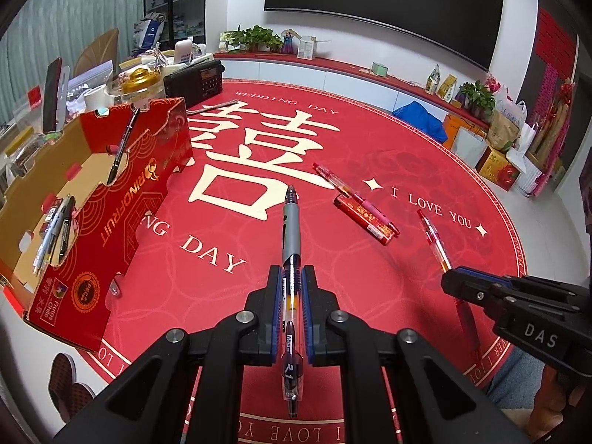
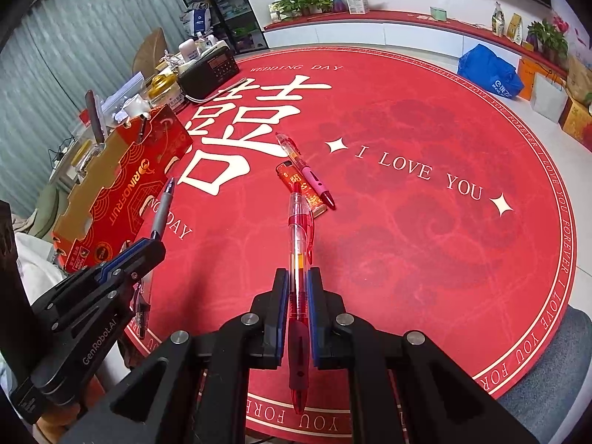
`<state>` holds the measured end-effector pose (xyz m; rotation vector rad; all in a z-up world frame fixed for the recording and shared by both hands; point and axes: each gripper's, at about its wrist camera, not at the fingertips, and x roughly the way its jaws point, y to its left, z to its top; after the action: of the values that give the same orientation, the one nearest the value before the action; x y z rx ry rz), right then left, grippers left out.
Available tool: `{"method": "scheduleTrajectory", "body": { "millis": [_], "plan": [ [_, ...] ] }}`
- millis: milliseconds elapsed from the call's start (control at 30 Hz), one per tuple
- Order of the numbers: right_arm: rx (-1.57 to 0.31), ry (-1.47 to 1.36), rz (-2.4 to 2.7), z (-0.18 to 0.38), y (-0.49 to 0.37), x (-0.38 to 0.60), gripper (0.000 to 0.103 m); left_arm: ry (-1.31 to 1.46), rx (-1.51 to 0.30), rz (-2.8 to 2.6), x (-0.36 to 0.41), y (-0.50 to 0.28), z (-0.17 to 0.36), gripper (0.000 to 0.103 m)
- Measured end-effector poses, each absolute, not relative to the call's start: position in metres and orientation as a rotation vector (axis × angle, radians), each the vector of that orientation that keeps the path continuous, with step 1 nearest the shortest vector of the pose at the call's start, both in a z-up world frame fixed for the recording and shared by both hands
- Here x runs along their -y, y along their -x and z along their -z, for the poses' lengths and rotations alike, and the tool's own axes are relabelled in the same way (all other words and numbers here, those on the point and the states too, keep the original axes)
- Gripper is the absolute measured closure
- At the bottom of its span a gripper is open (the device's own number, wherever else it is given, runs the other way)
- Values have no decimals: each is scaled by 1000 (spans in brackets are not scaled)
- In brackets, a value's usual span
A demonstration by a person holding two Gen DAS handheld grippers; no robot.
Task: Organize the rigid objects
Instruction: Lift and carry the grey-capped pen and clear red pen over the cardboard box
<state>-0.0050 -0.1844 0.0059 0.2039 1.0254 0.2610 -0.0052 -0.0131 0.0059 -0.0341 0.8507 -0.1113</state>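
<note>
Several pens in box (image 1: pixel 111 218), left of frame. Left gripper (image 1: pixel 291 288) clamps grey pen (image 1: pixel 291 229), right gripper (image 2: pixel 299 292) red pen (image 2: pixel 298 244); pink pen (image 1: pixel 355 199), lighter (image 1: pixel 364 220) left on mat.

Both views are evenly and fairly brightly lit by soft indoor light with no visible lamp. Shadows are faint and diffuse; the pens lying on the red mat (image 1: pixel 370 170) cast only thin, soft edges. Mild glare sits on the clear barrels of the held pens at the lower centre. Fisheye distortion is strong: the mat's rim and the wall shelf (image 1: pixel 370 70) bow, and black vignetting fills the corners. The centre is sharp, with printed lettering readable. The far clutter at upper left and the frame edges look softer and slightly smeared.
</note>
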Motion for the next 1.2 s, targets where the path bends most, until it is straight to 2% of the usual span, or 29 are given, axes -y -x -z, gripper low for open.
{"method": "scheduleTrajectory", "body": {
  "millis": [367,867,1200],
  "plan": [
    [-975,-155,-317,-33,-11,157,92,48,-781,57,-16,2,-33,93],
    [-880,-37,-507,-89,-44,57,92,107,-672,-69,-88,-7,-84,93],
    [-827,52,-669,-130,-59,-19,92,132,-676,-237,-156,-16,-102,93]
  ]
}}
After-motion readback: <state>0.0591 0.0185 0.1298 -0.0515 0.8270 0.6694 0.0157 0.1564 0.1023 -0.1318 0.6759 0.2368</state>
